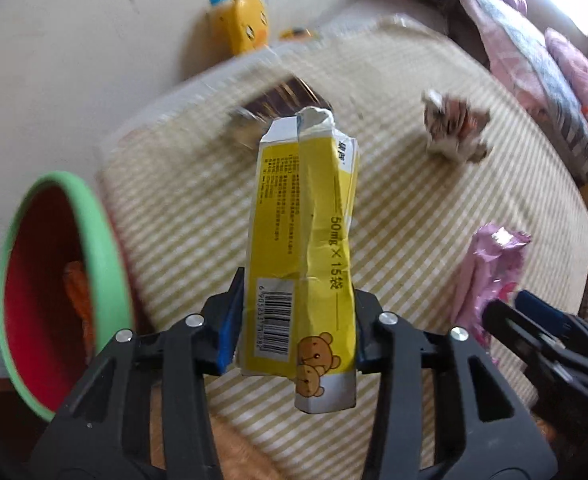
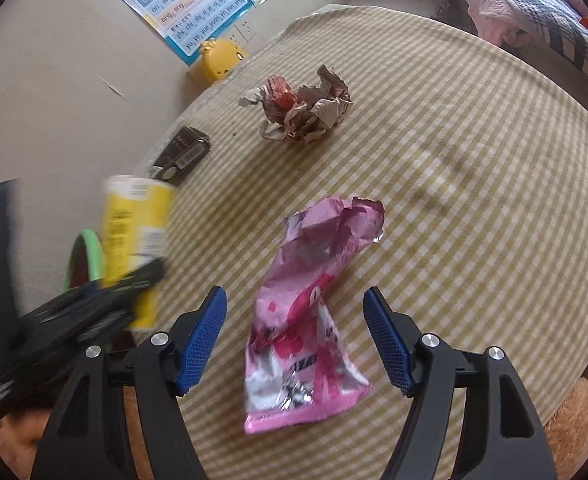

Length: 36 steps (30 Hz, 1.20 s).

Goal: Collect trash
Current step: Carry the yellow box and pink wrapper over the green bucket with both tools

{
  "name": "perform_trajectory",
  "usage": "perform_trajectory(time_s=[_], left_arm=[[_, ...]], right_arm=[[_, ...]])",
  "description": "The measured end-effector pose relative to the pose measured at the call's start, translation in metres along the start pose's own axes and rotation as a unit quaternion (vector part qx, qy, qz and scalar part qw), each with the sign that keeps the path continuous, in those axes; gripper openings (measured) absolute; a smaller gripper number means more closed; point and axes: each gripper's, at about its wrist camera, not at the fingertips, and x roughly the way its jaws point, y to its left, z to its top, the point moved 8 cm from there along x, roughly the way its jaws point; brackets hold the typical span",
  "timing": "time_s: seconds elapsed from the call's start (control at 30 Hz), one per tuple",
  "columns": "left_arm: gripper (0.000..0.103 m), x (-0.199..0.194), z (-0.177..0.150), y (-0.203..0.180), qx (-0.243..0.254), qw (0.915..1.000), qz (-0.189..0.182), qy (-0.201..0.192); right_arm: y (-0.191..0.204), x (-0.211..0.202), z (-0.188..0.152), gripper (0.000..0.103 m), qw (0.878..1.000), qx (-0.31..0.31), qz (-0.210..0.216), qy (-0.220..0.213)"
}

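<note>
Orange scrap [image 1: 79,300] inside green-rimmed bin [image 1: 106,240]

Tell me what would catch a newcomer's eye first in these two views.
The crumpled yellow box, with its bear drawing, is pinched in the left gripper and fills the left view. In the right view, a pink wrapper lies on the striped cloth between the open right gripper's fingers. At far left sits a green-rimmed red bin.

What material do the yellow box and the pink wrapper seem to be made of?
Yellow box: likely thin printed cardboard, matte; it holds sharp creases and a torn grey-white edge. Pink wrapper: probably metallised plastic film, glossy; silvery patches and crinkles catch light.
</note>
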Motion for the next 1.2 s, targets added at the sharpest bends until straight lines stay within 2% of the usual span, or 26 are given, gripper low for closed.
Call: perform_trajectory(time_s=[0.07, 0.1, 0.13, 0.23, 0.27, 0.57, 0.83, 1.2], left_arm=[[0.042, -0.021, 0.002, 0.008, -0.004, 0.9997, 0.008, -0.024], [0.042, -0.035, 0.003, 0.013, -0.006, 0.9991, 0.013, -0.040], [0.042, -0.044, 0.004, 0.015, -0.008, 0.9986, 0.017, -0.050], [0.043, -0.069, 0.006, 0.023, -0.013, 0.9963, 0.028, -0.080], [0.043, -0.076, 0.007, 0.025, -0.013, 0.9954, 0.031, -0.089], [0.044, -0.128, 0.005, 0.040, -0.022, 0.9891, 0.033, -0.141], [0.044, -0.156, -0.001, 0.048, -0.033, 0.9833, 0.044, -0.173], [0.044, -0.199, -0.010, 0.076, -0.052, 0.9716, 0.069, -0.220]], right_arm=[[0.000, 0.007, -0.001, 0.067, 1.000, -0.005, -0.007, 0.007], [0.000, 0.009, -0.003, 0.059, 1.000, -0.010, -0.012, 0.010], [0.001, 0.011, -0.005, 0.045, 1.000, -0.016, -0.010, 0.015], [0.006, 0.005, -0.009, 0.027, 1.000, -0.026, -0.007, 0.008], [0.008, 0.000, -0.009, 0.026, 0.999, -0.031, -0.007, 0.002], [0.037, -0.073, -0.017, 0.024, 0.996, -0.051, 0.033, -0.066], [0.092, -0.135, -0.012, 0.025, 0.983, -0.100, 0.076, -0.136], [0.147, -0.178, -0.016, 0.025, 0.967, -0.150, 0.107, -0.177]])
